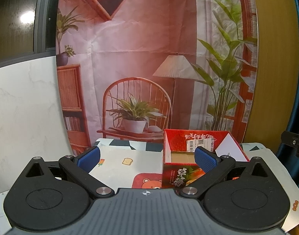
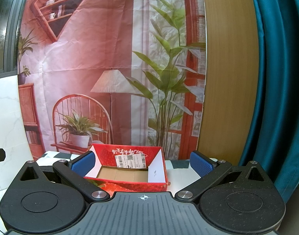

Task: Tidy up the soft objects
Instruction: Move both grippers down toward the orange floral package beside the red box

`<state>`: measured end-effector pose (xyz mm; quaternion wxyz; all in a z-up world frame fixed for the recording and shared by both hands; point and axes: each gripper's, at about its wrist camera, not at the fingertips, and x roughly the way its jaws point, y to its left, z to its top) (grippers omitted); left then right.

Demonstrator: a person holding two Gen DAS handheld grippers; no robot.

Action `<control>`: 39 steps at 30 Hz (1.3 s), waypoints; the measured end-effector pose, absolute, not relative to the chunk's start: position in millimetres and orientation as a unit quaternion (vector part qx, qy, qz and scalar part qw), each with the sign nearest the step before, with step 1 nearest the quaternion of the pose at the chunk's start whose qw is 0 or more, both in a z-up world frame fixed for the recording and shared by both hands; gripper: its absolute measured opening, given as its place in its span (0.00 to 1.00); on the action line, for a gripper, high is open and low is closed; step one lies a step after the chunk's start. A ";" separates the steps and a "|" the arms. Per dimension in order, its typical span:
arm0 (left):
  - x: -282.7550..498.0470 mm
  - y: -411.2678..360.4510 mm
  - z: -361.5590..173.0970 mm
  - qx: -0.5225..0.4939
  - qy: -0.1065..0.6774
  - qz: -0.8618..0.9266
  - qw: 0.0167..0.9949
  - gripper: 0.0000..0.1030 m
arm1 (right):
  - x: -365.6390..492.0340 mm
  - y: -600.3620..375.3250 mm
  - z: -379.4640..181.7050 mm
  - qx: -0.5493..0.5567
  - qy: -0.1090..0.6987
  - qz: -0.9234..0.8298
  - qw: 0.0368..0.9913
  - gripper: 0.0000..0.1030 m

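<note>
An open red strawberry-print box (image 1: pixel 188 168) stands on the patterned tablecloth (image 1: pixel 118 158); its brown cardboard floor is bare. It also shows in the right wrist view (image 2: pixel 129 185), straight ahead. My left gripper (image 1: pixel 147 158) is open and empty, to the left of the box, with its right blue pad in front of the box's near edge. My right gripper (image 2: pixel 142 163) is open and empty, held above the box's near wall. No soft object is in view.
A printed room backdrop (image 1: pixel 149 58) hangs right behind the table. A white marble-look panel (image 1: pixel 22 107) is on the left, a wooden panel (image 2: pixel 227 78) and a teal curtain (image 2: pixel 276 78) on the right. The other gripper's edge shows at far right (image 1: pixel 294 143).
</note>
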<state>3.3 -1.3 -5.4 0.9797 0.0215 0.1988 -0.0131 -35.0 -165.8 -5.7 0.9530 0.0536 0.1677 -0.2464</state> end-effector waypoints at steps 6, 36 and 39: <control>6.6 -3.1 -7.0 0.027 0.198 -0.017 0.980 1.00 | -34.0 -162.6 -10.1 0.052 0.167 -0.257 0.951 1.00; 101.4 -30.8 -125.7 0.099 0.274 -0.016 0.956 1.00 | 35.3 -241.5 -159.9 0.083 0.292 -0.257 0.917 1.00; 109.3 -31.5 -133.4 0.093 0.287 -0.020 0.953 1.00 | 38.9 -247.8 -169.3 0.094 0.302 -0.252 0.915 1.00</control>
